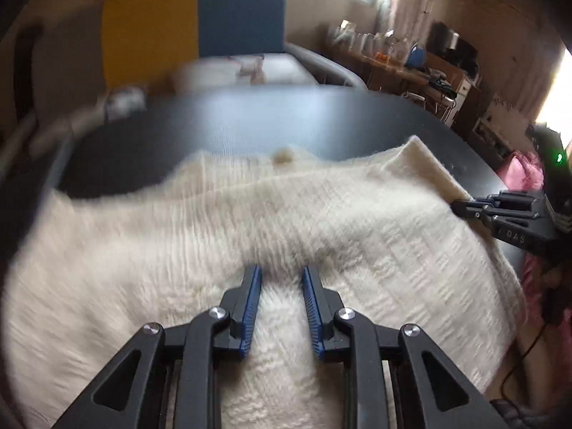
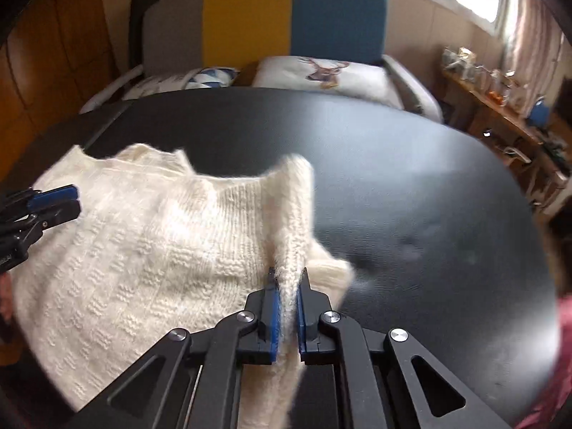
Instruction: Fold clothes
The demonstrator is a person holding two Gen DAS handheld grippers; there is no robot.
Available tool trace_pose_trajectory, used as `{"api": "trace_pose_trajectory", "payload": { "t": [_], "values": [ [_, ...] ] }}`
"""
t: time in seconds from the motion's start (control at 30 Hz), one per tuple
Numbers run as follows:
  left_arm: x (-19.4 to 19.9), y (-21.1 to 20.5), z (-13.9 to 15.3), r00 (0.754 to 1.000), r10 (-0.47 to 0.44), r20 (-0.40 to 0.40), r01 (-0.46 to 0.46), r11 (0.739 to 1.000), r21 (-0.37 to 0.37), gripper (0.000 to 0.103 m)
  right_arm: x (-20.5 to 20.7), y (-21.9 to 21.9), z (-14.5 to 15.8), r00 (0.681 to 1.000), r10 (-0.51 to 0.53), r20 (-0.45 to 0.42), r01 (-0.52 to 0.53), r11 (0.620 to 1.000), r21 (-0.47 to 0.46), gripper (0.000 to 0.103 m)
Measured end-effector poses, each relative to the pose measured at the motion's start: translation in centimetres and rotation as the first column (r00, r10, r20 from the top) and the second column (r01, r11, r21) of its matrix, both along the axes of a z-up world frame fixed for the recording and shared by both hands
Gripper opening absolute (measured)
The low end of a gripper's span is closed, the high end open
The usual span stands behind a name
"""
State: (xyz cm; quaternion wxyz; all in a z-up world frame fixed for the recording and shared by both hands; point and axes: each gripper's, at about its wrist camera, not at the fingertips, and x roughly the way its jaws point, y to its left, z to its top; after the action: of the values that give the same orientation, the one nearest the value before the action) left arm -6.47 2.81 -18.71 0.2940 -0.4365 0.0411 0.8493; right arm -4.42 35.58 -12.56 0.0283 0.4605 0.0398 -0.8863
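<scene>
A cream knitted sweater lies spread over the near part of a dark round table. In the left wrist view my left gripper has a raised fold of the knit bunched between its blue pads and is shut on it. My right gripper shows at the sweater's right edge. In the right wrist view the right gripper is shut on a ribbed edge of the sweater, which stands up in a ridge ahead of the jaws. The left gripper sits at the sweater's left edge.
The far and right parts of the table are bare. Behind it stands a sofa with grey, yellow and blue back panels and a deer-print cushion. A cluttered shelf runs along the right wall. Pink cloth lies past the table's right edge.
</scene>
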Motion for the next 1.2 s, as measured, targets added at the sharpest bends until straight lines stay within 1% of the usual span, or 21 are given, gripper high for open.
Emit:
{"api": "trace_pose_trajectory", "payload": {
  "t": [0.07, 0.17, 0.2, 0.27, 0.3, 0.33, 0.37, 0.4, 0.43, 0.5, 0.53, 0.63, 0.7, 0.77, 0.83, 0.9, 0.93, 1.03, 1.13, 1.17, 1.2],
  "values": [
    [0.3, -0.1, -0.1, 1.0, 0.006, -0.019, -0.006, 1.0, 0.015, 0.024, -0.6, 0.6, -2.3, 0.997, -0.02, 0.077, 0.021, 1.0, -0.012, 0.008],
    [-0.3, -0.7, 0.2, 0.999, 0.017, 0.028, -0.019, 0.998, 0.064, 0.024, -0.7, 1.0, -1.8, 0.999, -0.037, 0.038, 0.039, 0.998, -0.058, 0.01],
    [-0.5, -1.1, 0.4, 0.999, 0.016, 0.045, -0.02, 0.996, 0.088, 0.024, -0.8, 1.3, -1.6, 0.999, -0.043, 0.031, 0.045, 0.996, -0.082, 0.015],
    [-0.1, -2.5, 1.4, 0.998, 0.021, 0.066, -0.03, 0.989, 0.143, 0.024, -0.8, 1.7, -0.8, 0.998, -0.065, 0.006, 0.065, 0.99, -0.122, 0.033],
    [0.3, -4.0, 2.0, 0.997, 0.038, 0.06, -0.048, 0.984, 0.17, 0.024, -0.8, 1.8, -0.1, 0.997, -0.081, -0.011, 0.079, 0.987, -0.137, 0.047],
    [0.7, -5.6, 2.7, 0.997, 0.057, 0.052, -0.066, 0.978, 0.197, 0.025, -0.8, 1.9, 0.5, 0.995, -0.098, -0.028, 0.093, 0.984, -0.152, 0.052],
    [1.2, -7.1, 3.3, 0.996, 0.076, 0.045, -0.084, 0.971, 0.224, 0.025, -0.4, 1.4, 1.7, 0.991, -0.106, -0.079, 0.093, 0.985, -0.146, 0.055],
    [1.6, -8.7, 4.0, 0.995, 0.095, 0.038, -0.102, 0.963, 0.251, 0.025, 0.1, 0.9, 2.9, 0.985, -0.113, -0.129, 0.094, 0.986, -0.14, 0.064],
    [2.0, -10.9, 4.3, 0.991, 0.125, 0.036, -0.13, 0.955, 0.265, 0.027, 0.2, 0.1, 3.8, 0.982, -0.113, -0.154, 0.091, 0.985, -0.145, 0.077],
    [2.9, -15.7, 4.7, 0.98, 0.194, 0.042, -0.198, 0.938, 0.286, 0.028, 0.1, -2.3, 4.8, 0.986, -0.031, -0.164, -0.005, 0.977, -0.211, 0.086],
    [3.3, -18.2, 4.7, 0.972, 0.231, 0.051, -0.235, 0.927, 0.291, 0.029, -0.1, -3.6, 5.1, 0.986, 0.021, -0.163, -0.061, 0.967, -0.246, 0.086],
    [4.3, -25.5, 4.0, 0.947, 0.302, 0.11, -0.322, 0.891, 0.319, 0.031, 0.8, -8.7, 4.5, 0.979, 0.156, -0.129, -0.185, 0.948, -0.258, 0.086],
    [4.5, -28.5, 2.7, 0.945, 0.269, 0.184, -0.319, 0.88, 0.352, 0.033, 0.7, -12.2, 3.7, 0.968, 0.234, -0.096, -0.252, 0.924, -0.287, 0.086],
    [4.9, -30.3, 1.4, 0.946, 0.208, 0.25, -0.297, 0.867, 0.4, 0.033, 1.3, -14.9, 2.4, 0.956, 0.286, -0.06, -0.291, 0.919, -0.265, 0.086],
    [4.8, -30.6, 0.1, 0.946, 0.149, 0.288, -0.266, 0.864, 0.427, 0.034, 0.8, -16.9, 0.9, 0.95, 0.312, -0.012, -0.305, 0.919, -0.251, 0.086],
    [4.6, -30.4, -1.1, 0.942, 0.102, 0.319, -0.248, 0.854, 0.458, 0.034, 0.8, -18.0, -0.5, 0.948, 0.317, 0.018, -0.305, 0.924, -0.231, 0.094],
    [4.4, -30.2, -1.6, 0.939, 0.08, 0.333, -0.241, 0.845, 0.477, 0.035, 1.0, -18.2, -0.7, 0.948, 0.319, 0.009, -0.308, 0.923, -0.233, 0.098],
    [3.9, -29.8, -3.0, 0.928, 0.014, 0.371, -0.225, 0.815, 0.533, 0.038, 1.5, -18.3, -1.0, 0.946, 0.325, -0.005, -0.317, 0.92, -0.232, 0.101],
    [3.2, -29.2, -3.6, 0.921, -0.033, 0.389, -0.204, 0.809, 0.552, 0.038, 2.0, -18.2, -1.1, 0.943, 0.332, -0.013, -0.326, 0.917, -0.228, 0.102],
    [3.0, -29.0, -3.7, 0.917, -0.046, 0.396, -0.198, 0.81, 0.552, 0.036, 2.1, -18.0, -1.0, 0.944, 0.329, -0.015, -0.323, 0.917, -0.234, 0.102],
    [2.6, -28.9, -3.8, 0.915, -0.053, 0.4, -0.194, 0.812, 0.551, 0.026, 2.2, -18.0, -0.9, 0.945, 0.327, -0.016, -0.321, 0.916, -0.239, 0.103]
  ]
}}
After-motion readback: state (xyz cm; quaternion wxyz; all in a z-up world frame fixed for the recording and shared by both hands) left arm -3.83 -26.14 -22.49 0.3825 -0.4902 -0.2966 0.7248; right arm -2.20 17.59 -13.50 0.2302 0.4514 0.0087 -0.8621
